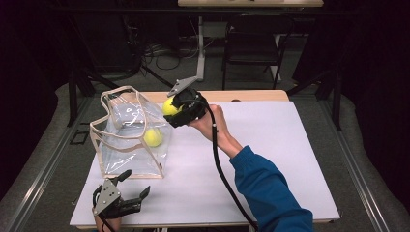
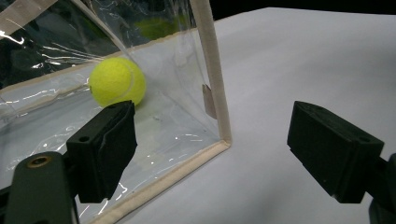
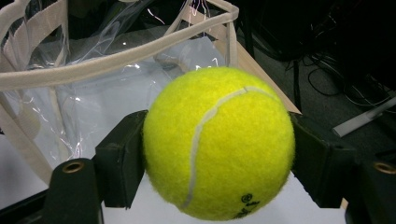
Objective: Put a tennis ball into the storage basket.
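Observation:
A clear plastic bag (image 1: 128,140) with beige trim stands open on the white table top (image 1: 270,159), toward its left. One yellow tennis ball (image 1: 153,137) lies inside it, also seen through the bag's wall (image 2: 116,81) in the left gripper view. My right gripper (image 1: 173,110) is shut on a second tennis ball (image 3: 218,142), held in the air just right of the bag's rim (image 3: 112,63). My left gripper (image 1: 133,191) rests open near the table's front left edge, pointing at the bag's front corner (image 2: 224,140), with nothing between its jaws.
A black folding chair (image 1: 254,43) and a table leg (image 1: 199,48) with cables stand on the floor beyond the table. The wooden table edge (image 1: 251,95) shows behind the white top. To the right of the bag the white surface is bare.

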The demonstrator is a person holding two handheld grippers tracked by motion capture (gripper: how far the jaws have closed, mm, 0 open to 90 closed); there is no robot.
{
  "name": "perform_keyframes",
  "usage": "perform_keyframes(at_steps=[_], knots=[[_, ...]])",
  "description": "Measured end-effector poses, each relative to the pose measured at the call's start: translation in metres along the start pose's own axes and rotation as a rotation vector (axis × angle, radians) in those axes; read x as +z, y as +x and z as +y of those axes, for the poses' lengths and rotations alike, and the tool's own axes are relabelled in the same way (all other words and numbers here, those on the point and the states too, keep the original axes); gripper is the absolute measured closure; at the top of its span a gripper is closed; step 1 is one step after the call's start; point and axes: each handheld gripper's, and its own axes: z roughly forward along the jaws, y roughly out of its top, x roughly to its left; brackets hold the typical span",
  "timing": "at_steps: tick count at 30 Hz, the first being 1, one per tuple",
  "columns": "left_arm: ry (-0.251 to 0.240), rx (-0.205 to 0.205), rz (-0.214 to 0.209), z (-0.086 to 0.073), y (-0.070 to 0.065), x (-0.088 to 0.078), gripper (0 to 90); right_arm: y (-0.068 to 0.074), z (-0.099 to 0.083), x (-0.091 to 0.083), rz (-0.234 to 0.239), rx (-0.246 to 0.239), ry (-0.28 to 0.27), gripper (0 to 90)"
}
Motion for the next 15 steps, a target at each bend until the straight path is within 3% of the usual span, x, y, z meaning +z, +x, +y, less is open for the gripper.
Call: perform_keyframes(at_steps=[15], knots=[[0.000, -0.003, -0.002, -0.0002, 0.0001, 0.0001, 16.0, 0.0020, 0.0058, 0.0010, -0.005, -0.002, -0.021, 25.9]])
